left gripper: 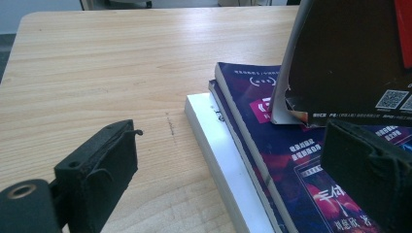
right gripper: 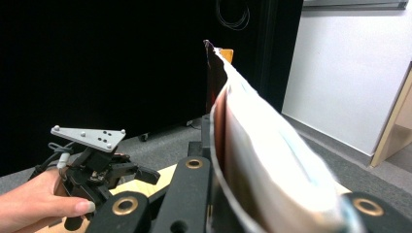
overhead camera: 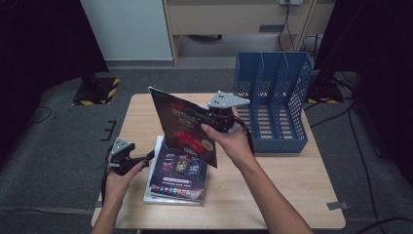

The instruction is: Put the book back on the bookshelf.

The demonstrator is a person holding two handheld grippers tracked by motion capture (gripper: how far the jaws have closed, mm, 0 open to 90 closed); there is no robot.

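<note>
Magazine (overhead camera: 187, 127) clamped upright in the right gripper (overhead camera: 214, 119), lifted above the stack of magazines (overhead camera: 178, 173) on the table (overhead camera: 272, 195), short of the blue file rack (overhead camera: 275, 105). Left gripper (overhead camera: 146, 157) released, jaws spread and empty beside the stack. Thin, floppy pages gripped at one edge only: likely to sag, fan open or catch on a rack divider if swung in tilted.

Left gripper (overhead camera: 146, 157) low, jaws apart, right gripper (overhead camera: 202, 118) raised, jaws clamped
</note>
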